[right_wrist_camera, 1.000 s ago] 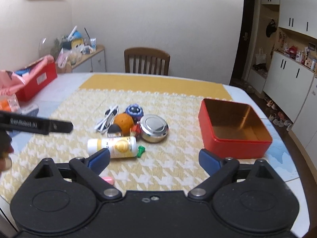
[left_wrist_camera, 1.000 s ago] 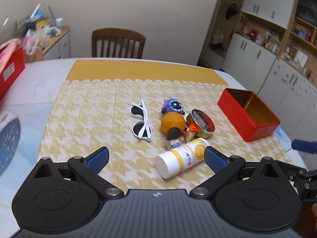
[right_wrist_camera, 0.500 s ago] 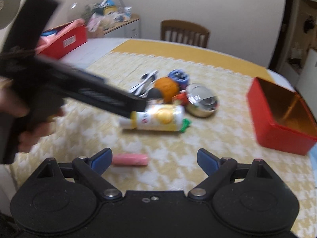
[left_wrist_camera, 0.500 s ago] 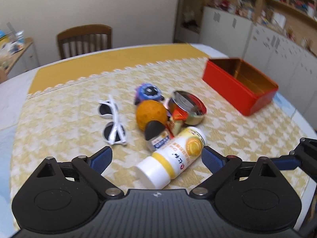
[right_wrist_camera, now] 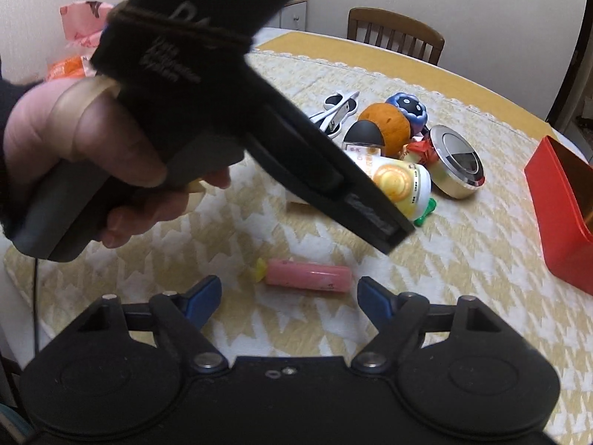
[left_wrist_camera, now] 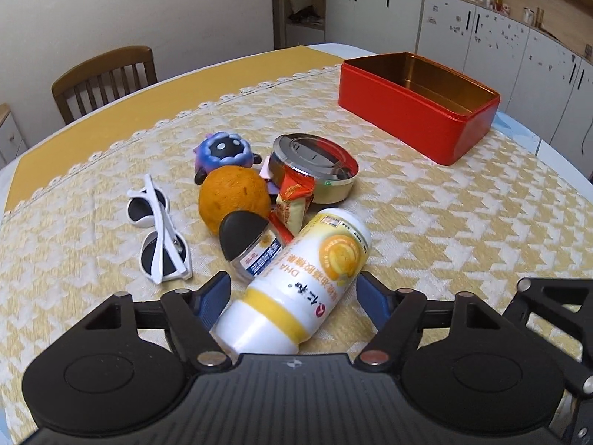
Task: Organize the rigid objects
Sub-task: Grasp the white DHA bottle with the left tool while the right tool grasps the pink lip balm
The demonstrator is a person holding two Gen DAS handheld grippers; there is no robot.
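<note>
Left wrist view: the table (left_wrist_camera: 463, 200), under its yellow houndstooth cloth, fills the field. At 1 o'clock stands the red tin box (left_wrist_camera: 418, 105), lidless, empty and gold inside, well apart from the pile and judged to be the collecting place. At centre lies the heap: orange ball (left_wrist_camera: 233, 198), round steel tin (left_wrist_camera: 315, 168), blue plush toy (left_wrist_camera: 224, 154), snack packets (left_wrist_camera: 294, 200), a black-capped jar (left_wrist_camera: 246, 241), and white sunglasses (left_wrist_camera: 159, 230) at 9 o'clock. Compared with one second ago, the left gripper (left_wrist_camera: 292, 296) has advanced from a stand-off over the cloth until its blue pads flank the vitamin bottle (left_wrist_camera: 296, 289) at 6 o'clock; the tongs are spread, with no contact discernible on either pad. This suggests the bottle is the first item chosen, with the grasp not yet closed. The bottle is a white plastic cylinder with a yellow band and an orange roundel, lying on its side, cap end toward the camera, its far end resting against the jar and packets. Right wrist view: the left hand (right_wrist_camera: 100, 159) and its tool cross the upper field, where half a second ago they stood farther off. The right gripper (right_wrist_camera: 289, 296) is likewise spread, holding nothing, with a pink tube (right_wrist_camera: 307, 278) just beyond its pads at 12 o'clock and a green piece (right_wrist_camera: 426, 215) beside the bottle's far end.
</note>
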